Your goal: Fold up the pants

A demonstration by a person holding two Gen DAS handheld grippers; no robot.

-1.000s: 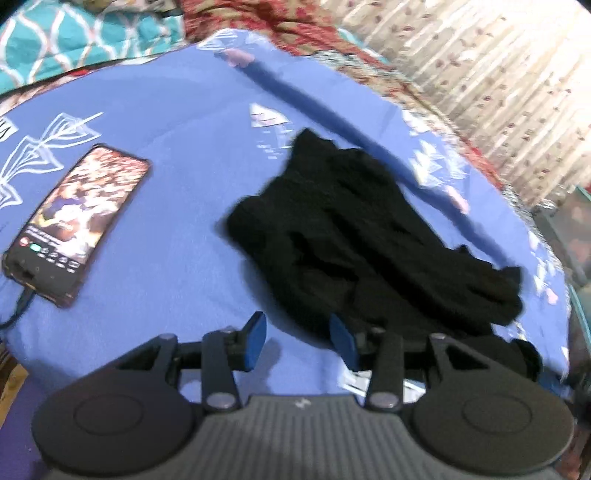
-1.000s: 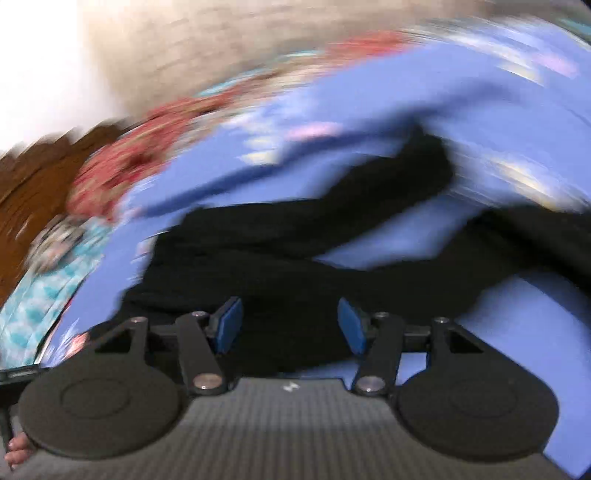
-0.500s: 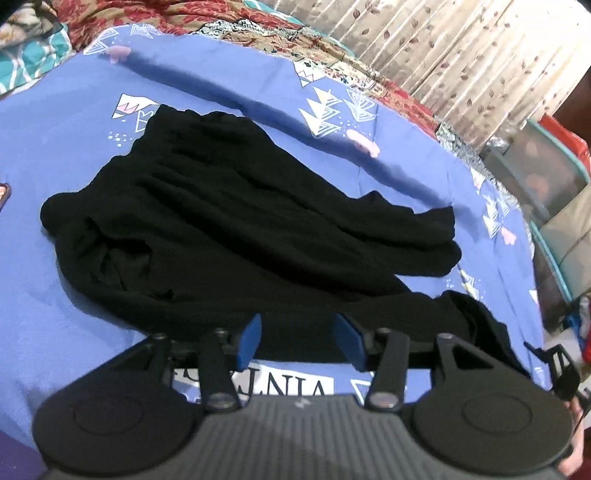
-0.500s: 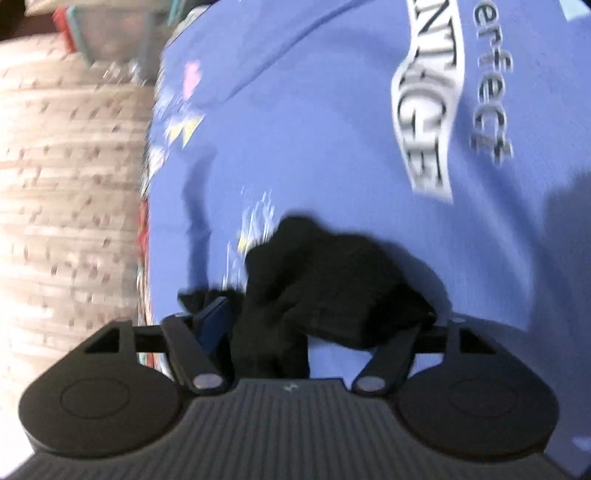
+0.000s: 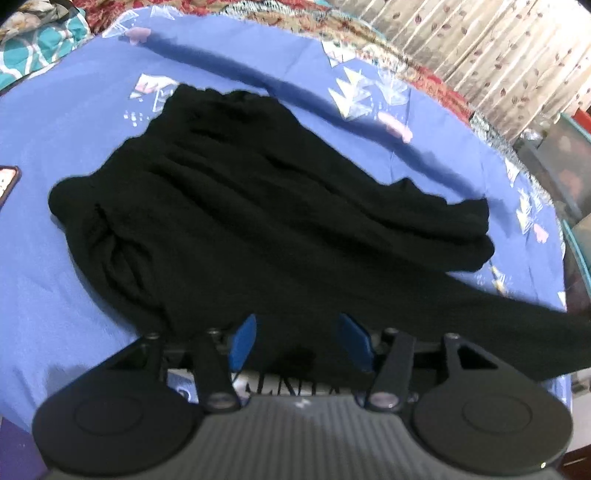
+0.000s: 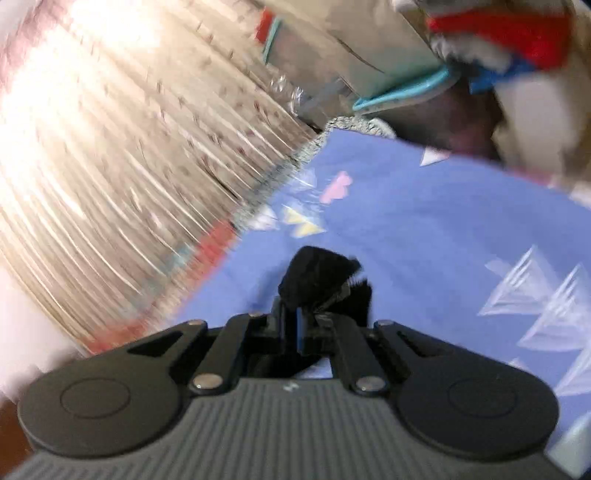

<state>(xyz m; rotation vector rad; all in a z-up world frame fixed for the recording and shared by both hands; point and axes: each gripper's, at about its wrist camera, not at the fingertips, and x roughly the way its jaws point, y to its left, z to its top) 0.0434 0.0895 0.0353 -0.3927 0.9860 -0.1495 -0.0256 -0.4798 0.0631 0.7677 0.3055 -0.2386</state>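
Black pants (image 5: 258, 206) lie crumpled across a blue printed sheet (image 5: 66, 122) in the left wrist view, one leg stretched taut toward the lower right. My left gripper (image 5: 299, 341) hovers at the pants' near edge with its jaws opening; black cloth lies under and between the blue pads (image 5: 242, 341), which do not press on it. In the right wrist view my right gripper (image 6: 299, 314) is shut on a bunched end of the pants (image 6: 317, 275), lifted a little above the sheet (image 6: 424, 221).
A phone (image 5: 7, 181) lies at the sheet's left edge. A patterned curtain (image 5: 480, 48) hangs behind the bed, with a red floral cover (image 5: 332, 22) along the far side. Boxes and bags (image 6: 369, 48) stand past the bed's right end.
My right gripper closed on the pants' end and swung away toward the curtain side, pulling that leg straight. My left gripper slid right along the pants and its jaws widened.
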